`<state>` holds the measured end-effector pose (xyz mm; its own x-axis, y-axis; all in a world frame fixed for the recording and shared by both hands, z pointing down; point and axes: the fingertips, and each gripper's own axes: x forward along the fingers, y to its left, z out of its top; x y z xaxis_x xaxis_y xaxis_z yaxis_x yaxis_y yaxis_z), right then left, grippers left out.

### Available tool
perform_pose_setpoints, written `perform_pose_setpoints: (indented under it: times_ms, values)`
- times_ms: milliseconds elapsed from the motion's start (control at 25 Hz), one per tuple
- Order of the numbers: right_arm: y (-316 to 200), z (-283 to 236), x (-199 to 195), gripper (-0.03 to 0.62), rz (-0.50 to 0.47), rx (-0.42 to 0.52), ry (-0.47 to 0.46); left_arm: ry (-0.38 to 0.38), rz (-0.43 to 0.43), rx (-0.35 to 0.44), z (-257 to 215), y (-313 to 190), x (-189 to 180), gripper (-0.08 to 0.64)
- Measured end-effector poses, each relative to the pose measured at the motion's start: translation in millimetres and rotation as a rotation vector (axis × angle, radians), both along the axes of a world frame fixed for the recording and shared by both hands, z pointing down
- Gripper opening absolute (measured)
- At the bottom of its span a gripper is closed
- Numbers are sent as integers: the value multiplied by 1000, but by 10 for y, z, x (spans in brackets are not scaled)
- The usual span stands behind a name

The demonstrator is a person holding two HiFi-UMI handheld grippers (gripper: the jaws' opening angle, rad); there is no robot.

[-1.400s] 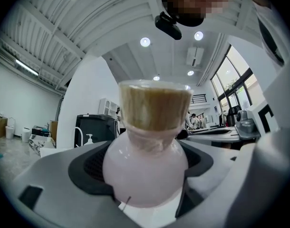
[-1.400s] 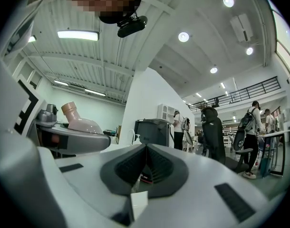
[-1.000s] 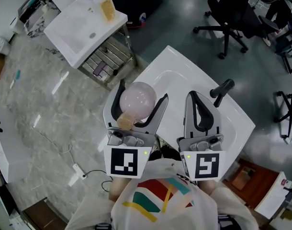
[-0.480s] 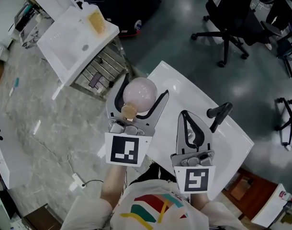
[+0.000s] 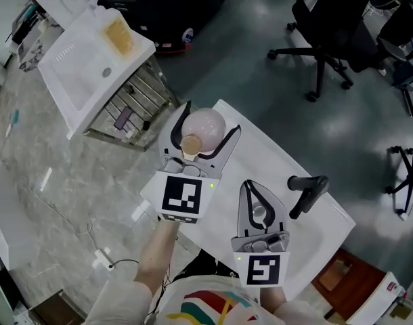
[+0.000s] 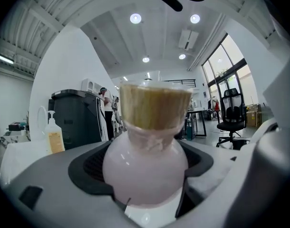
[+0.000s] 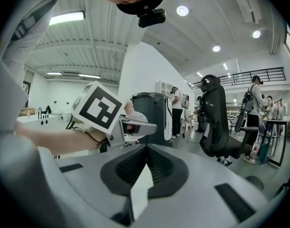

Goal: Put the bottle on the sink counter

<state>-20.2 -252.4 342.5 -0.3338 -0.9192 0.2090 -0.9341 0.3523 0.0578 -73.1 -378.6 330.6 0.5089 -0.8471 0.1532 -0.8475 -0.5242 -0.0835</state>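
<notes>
Clamping round pale-pink glass bottle with cork stopper (image 5: 205, 126) in left hand-held gripper (image 5: 212, 117), jaws around its belly, above far corner of white sink table (image 5: 267, 154), presumably for set-down. Holding right hand-held gripper (image 5: 248, 185) fully closed, empty, clear.

The bottle (image 5: 205, 126) sits between the jaws of the left gripper (image 5: 212, 118) above the sink counter's (image 5: 271, 156) left end. The right gripper (image 5: 248, 185) hangs over the counter's middle, with the faucet (image 5: 307, 192) on its right part. 1 other sink (image 5: 78, 66) stands well left of the counter, and 1 office chair (image 5: 328, 19) behind it.
</notes>
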Motion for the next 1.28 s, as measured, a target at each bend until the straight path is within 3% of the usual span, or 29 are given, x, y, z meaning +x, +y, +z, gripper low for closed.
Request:
perform_pose_setpoints:
  times_ms: [600, 1280]
  values:
    - [-280, 635, 201, 12, 36, -126, -27, -53, 23, -233, 1209, -530, 284, 400]
    - [-366, 969, 346, 12, 64, -198, -25, -141, 35, -409, 2009, -649, 408, 399]
